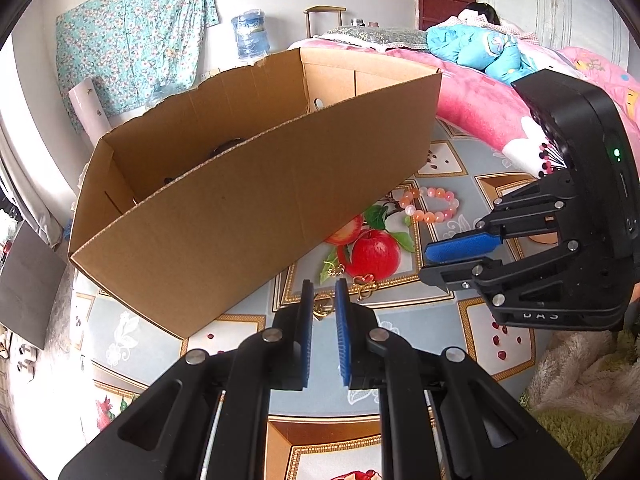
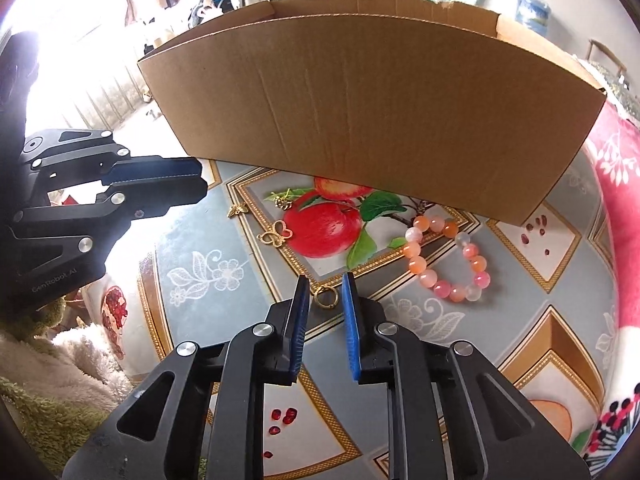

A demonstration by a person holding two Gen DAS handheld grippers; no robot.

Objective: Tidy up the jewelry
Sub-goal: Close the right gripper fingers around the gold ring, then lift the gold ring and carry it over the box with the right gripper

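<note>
Right gripper (image 2: pixel 325 296), jaws slightly parted and empty, frames the gold ring (image 2: pixel 327 297); left gripper (image 1: pixel 323 300) likewise empty. Next: pinch it, lift into the cardboard box (image 2: pixel 372 108).

Matte black linkage frames on left gripper (image 1: pixel 324 292) and right gripper (image 2: pixel 325 286), each with 2 flat fingers (image 1: pixel 342 332) faced in ribbed blue pads (image 2: pixel 351 332). Round silver pivot screws at the joints. Green indicator light and faint white lettering on the housings.
</note>
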